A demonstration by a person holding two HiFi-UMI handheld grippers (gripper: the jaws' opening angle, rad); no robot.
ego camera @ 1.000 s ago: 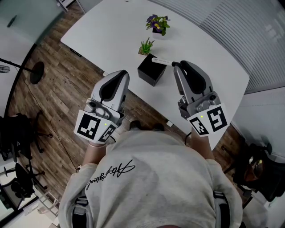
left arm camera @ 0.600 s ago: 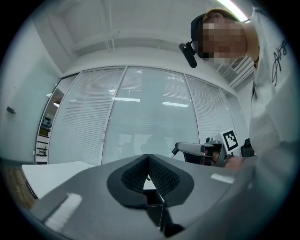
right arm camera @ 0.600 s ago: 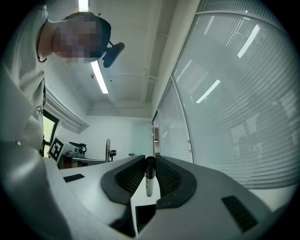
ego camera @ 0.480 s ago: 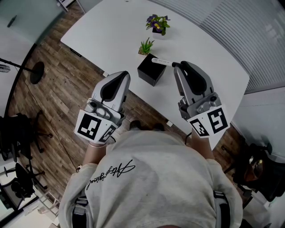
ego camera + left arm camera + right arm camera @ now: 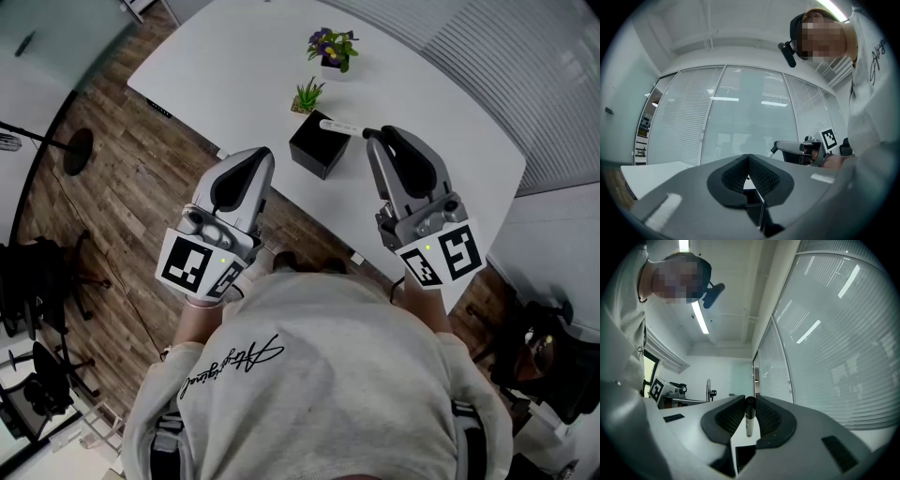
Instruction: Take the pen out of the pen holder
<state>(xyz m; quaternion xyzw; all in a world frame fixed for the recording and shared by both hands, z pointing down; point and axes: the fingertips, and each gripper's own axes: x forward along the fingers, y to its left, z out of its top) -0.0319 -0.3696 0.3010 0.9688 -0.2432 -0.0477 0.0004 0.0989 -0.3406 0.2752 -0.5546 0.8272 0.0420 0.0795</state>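
In the head view a black square pen holder (image 5: 319, 145) stands near the front edge of the white table (image 5: 234, 66). My right gripper (image 5: 368, 134) is shut on a white pen with a black cap (image 5: 339, 127), which lies level in the air above the holder's right side. In the right gripper view the pen (image 5: 749, 420) is pinched between the ribbed pads (image 5: 733, 417). My left gripper (image 5: 265, 156) hovers left of the holder, shut and with nothing in it. The left gripper view shows its closed jaws (image 5: 748, 157) with the holder (image 5: 754, 212) just beyond them.
A small green plant (image 5: 307, 97) stands right behind the holder, and a purple-flowered pot (image 5: 332, 49) farther back. The table's front edge runs just under both grippers, above a wooden floor (image 5: 122, 216). Office chairs (image 5: 37, 281) stand at the left and right margins.
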